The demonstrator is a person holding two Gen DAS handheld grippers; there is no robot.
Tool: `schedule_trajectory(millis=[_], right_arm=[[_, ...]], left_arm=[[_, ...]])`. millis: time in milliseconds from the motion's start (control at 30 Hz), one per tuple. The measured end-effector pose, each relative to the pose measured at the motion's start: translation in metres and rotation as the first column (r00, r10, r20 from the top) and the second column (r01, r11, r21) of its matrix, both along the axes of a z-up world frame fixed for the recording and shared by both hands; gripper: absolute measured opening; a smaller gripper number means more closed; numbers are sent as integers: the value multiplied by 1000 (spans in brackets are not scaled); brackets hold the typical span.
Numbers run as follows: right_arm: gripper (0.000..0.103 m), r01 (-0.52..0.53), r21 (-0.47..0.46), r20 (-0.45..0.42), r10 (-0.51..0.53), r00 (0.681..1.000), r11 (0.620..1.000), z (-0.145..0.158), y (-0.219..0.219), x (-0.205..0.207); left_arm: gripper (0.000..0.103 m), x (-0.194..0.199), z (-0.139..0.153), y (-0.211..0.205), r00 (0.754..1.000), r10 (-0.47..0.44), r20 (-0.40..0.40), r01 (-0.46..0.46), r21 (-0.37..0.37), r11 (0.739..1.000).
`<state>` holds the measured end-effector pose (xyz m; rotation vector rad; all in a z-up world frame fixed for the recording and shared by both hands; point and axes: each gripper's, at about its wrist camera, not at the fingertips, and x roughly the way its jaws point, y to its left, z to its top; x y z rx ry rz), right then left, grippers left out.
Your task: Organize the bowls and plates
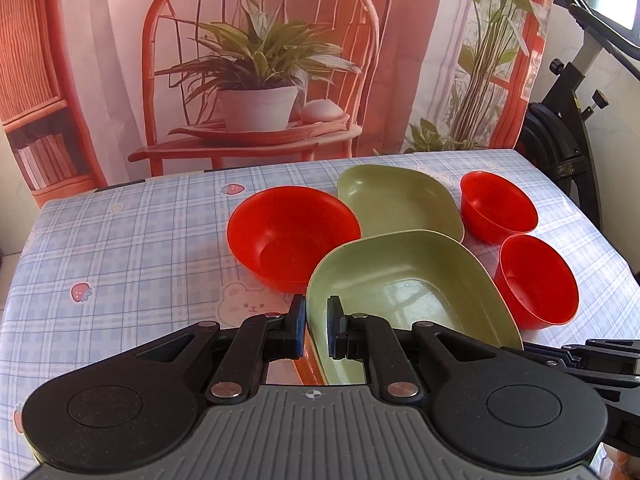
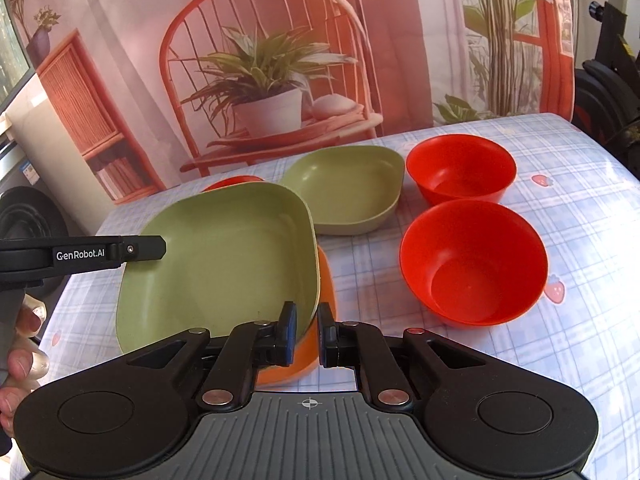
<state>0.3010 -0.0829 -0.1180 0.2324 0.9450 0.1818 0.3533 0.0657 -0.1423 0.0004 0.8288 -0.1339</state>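
My left gripper (image 1: 316, 330) is shut on the left rim of a green square plate (image 1: 404, 300). My right gripper (image 2: 307, 334) is shut on the right rim of the same green plate (image 2: 224, 260), which sits tilted over an orange plate (image 2: 326, 280) beneath it. A second green plate (image 1: 394, 200) (image 2: 348, 190) rests behind. A large red bowl (image 1: 292, 236) stands left of the held plate; in the right wrist view only its rim (image 2: 232, 181) shows. Two smaller red bowls (image 1: 498, 206) (image 1: 536, 280) stand to the right, also in the right wrist view (image 2: 460, 168) (image 2: 474, 260).
The table has a blue plaid cloth (image 1: 120, 260) with strawberry and bear prints. A printed backdrop (image 1: 260, 60) of a chair and plant hangs behind. An exercise bike (image 1: 572, 112) stands past the table's right edge. The left gripper's side (image 2: 84, 254) shows at the right wrist view's left.
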Motion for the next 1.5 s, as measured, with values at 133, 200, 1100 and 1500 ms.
schedule_trajectory(millis=[133, 200, 1100, 1500], right_arm=[[10, 5, -23, -26, -5, 1000, 1000, -11, 3, 3], [10, -1, -34, -22, 0, 1000, 999, -10, 5, 6], [9, -55, -101, -68, 48, 997, 993, -13, 16, 22], [16, -62, -109, -62, 56, 997, 992, -2, 12, 25]], left_arm=[[11, 5, -13, 4, 1000, 6, -27, -6, -10, 1000], [11, 7, -17, 6, 999, 15, -32, -16, -11, 1000], [12, 21, -32, 7, 994, 13, -108, -9, 35, 999], [12, 24, -34, 12, 992, 29, -121, -28, 6, 1000]])
